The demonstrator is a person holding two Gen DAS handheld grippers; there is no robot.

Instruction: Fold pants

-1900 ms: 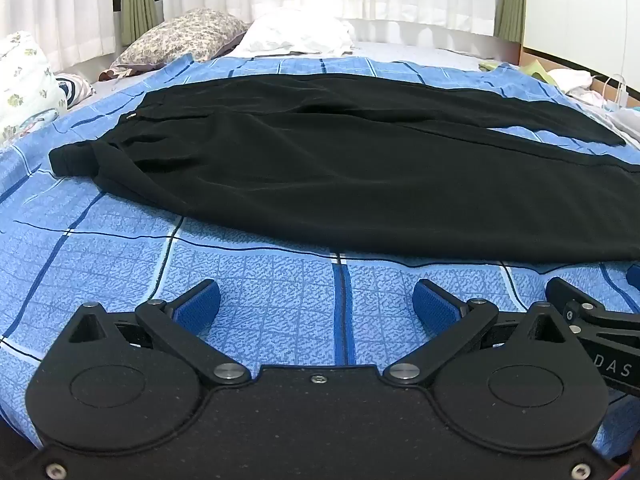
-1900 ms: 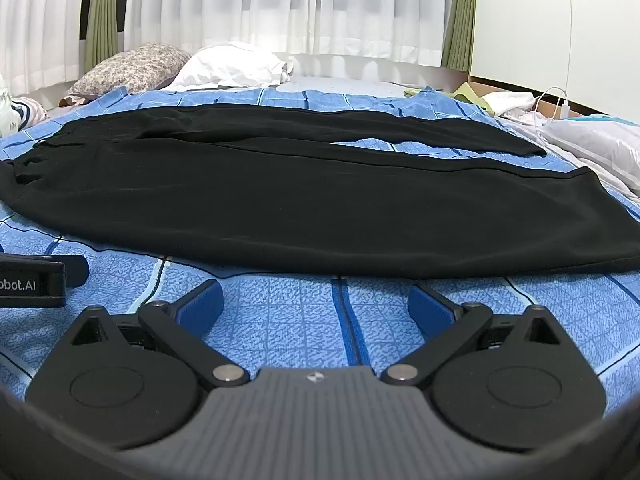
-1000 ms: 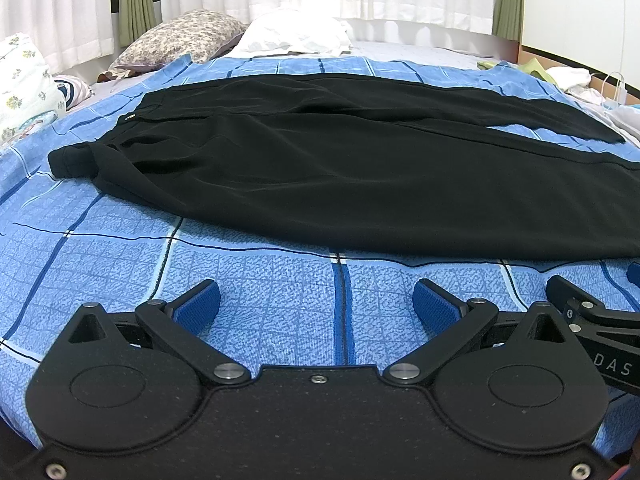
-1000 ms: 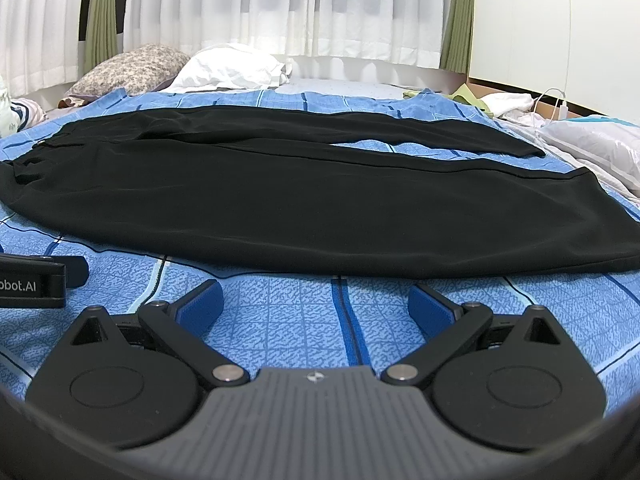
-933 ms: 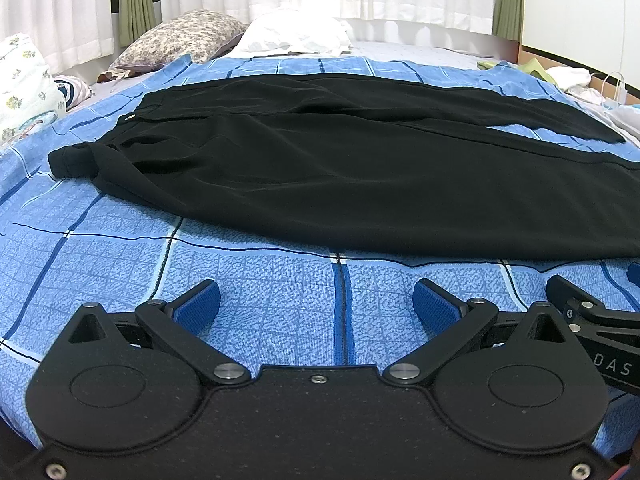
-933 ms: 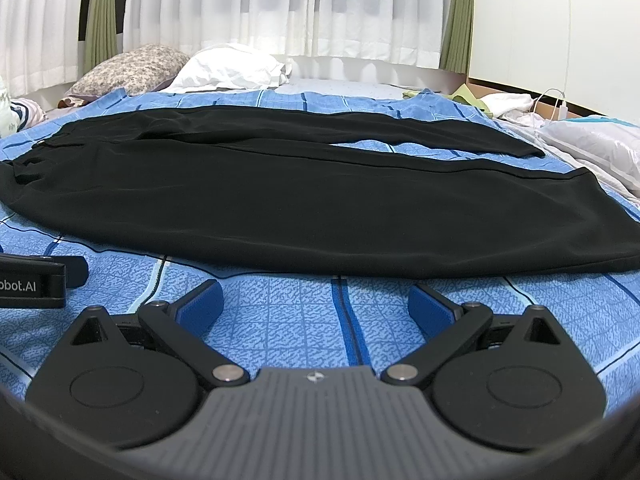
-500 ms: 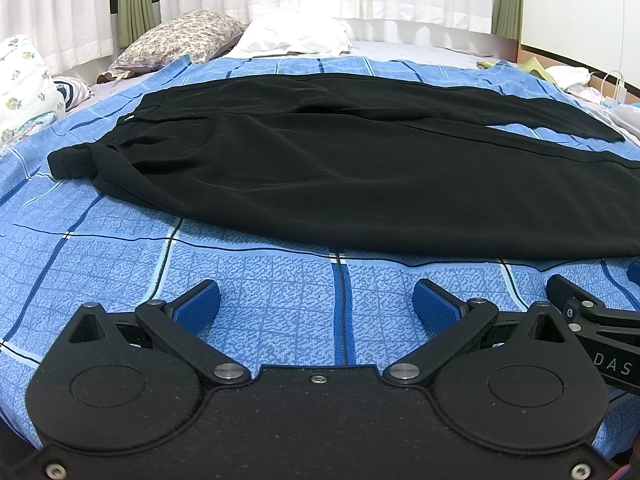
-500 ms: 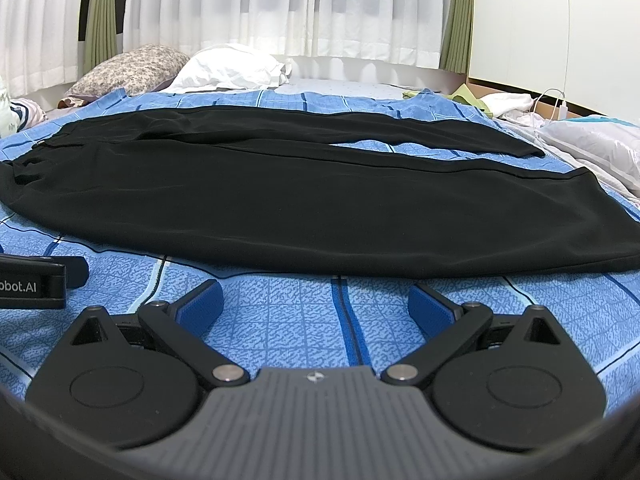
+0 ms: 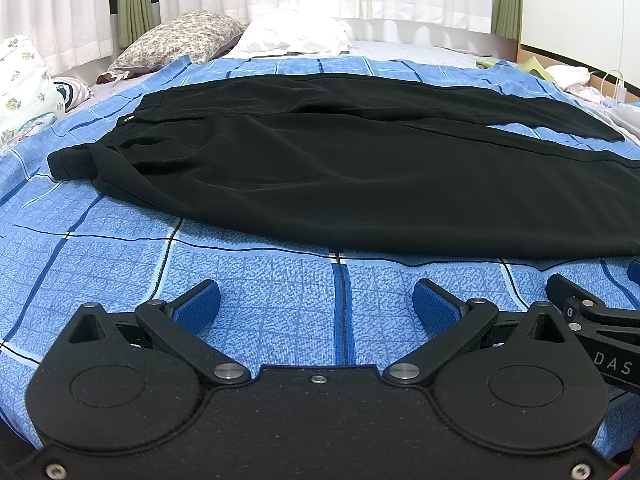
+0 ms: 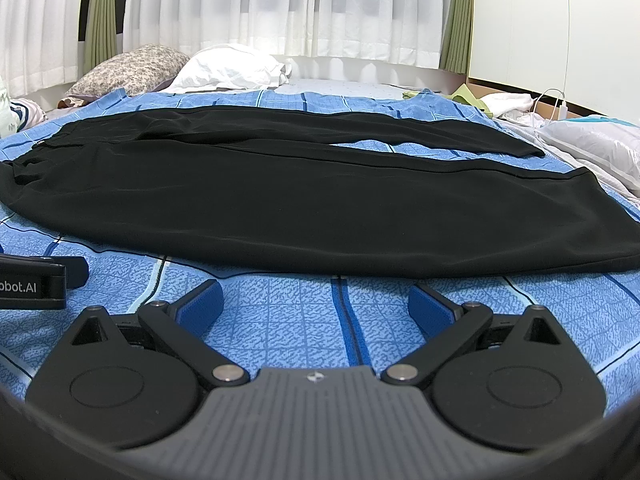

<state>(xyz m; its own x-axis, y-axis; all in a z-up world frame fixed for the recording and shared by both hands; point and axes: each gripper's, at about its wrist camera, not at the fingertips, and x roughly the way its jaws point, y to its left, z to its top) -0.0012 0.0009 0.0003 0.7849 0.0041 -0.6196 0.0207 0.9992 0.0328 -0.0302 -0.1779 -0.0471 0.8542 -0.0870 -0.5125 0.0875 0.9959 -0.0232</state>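
Observation:
Black pants (image 9: 340,168) lie flat across a blue checked bedspread (image 9: 256,288), waistband at the left, both legs running to the right. They also show in the right wrist view (image 10: 312,204), with the leg hems at the right. My left gripper (image 9: 316,300) is open and empty, low over the bedspread just in front of the pants' near edge. My right gripper (image 10: 316,300) is open and empty, also just short of the near edge. Each gripper shows at the side of the other's view.
Pillows (image 9: 292,36) and a patterned pillow (image 9: 180,40) lie at the head of the bed under white curtains. Loose clothes, a white cable (image 10: 554,108) and a plastic-wrapped bundle (image 10: 592,148) lie at the right.

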